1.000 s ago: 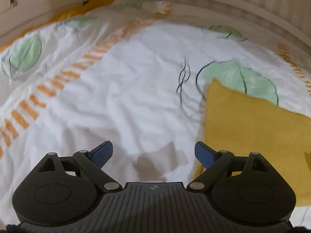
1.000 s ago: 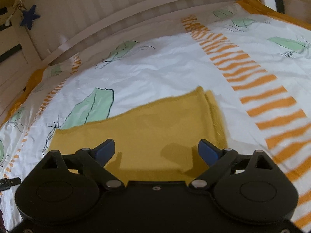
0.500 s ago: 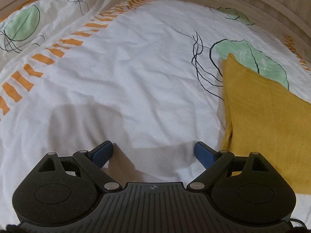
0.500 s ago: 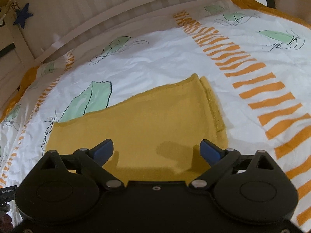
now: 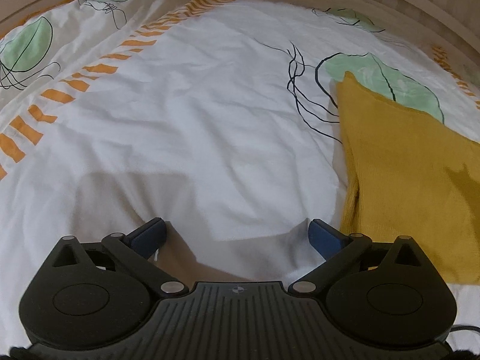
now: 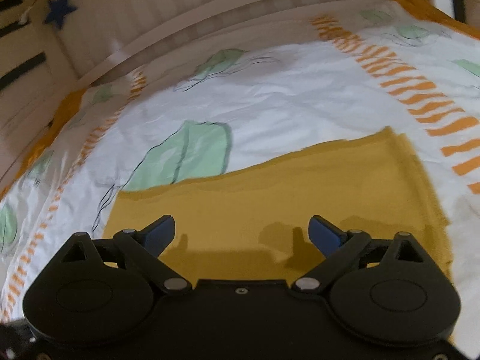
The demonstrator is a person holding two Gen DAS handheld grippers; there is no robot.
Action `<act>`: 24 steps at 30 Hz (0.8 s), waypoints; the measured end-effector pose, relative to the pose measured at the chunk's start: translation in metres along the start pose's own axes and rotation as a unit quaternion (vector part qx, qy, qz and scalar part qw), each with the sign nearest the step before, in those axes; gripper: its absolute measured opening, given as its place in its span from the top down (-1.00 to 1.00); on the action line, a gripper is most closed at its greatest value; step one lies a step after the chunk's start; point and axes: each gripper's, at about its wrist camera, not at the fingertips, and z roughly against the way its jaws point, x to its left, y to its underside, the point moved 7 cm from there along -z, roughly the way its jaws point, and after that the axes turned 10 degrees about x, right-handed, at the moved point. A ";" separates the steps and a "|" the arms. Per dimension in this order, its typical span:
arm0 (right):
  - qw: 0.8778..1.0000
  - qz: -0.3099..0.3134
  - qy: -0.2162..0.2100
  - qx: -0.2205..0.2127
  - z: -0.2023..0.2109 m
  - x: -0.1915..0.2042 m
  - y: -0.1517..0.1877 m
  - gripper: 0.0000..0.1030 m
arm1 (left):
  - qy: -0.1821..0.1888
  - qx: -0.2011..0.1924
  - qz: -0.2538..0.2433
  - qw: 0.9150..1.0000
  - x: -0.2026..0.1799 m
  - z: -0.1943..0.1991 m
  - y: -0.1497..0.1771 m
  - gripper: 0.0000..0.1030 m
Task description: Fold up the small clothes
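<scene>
**Tongs spread wide over a mustard cloth on the bed**

Mustard-yellow cloth lies flat on my bed sheet, a white sheet printed with green leaves, thin black lines and rows of orange dashes. The cloth looks folded: along its right side in my right camera I see a doubled edge, a second layer showing just beside the top one. One corner of it covers part of a green leaf print.

My left gripper hangs over bare white sheet, with the cloth just beside its right finger and off to the right of the view. Its jaws are opening at this moment, and nothing is between them but the sheet below; the blue pads touch no fabric that I can see. Their shadow falls on the sheet under them.

My right gripper is over the cloth itself, near its nearer edge. Its jaws stand wide apart and grip nothing; the yellow fabric shows between them, with the fingers' shadows on it. This view is somewhat blurred.

Beyond the sheet runs a pale wooden rail, and a dark blue star hangs at upper left.
</scene>
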 end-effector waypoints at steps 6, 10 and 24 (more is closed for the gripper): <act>0.997 -0.065 0.036 -0.002 0.024 -0.076 0.001 -0.91 | -0.002 0.000 -0.001 1.000 -0.001 0.000 0.000 -1.00; 0.995 -0.092 0.049 -0.005 0.035 -0.115 0.008 -0.93 | -0.002 0.000 -0.001 1.000 -0.001 0.000 0.000 -1.00; 0.980 -0.146 -0.132 0.029 -0.001 -0.131 0.006 -1.00 | 0.001 -0.007 0.001 1.000 0.000 -0.001 -0.001 -1.00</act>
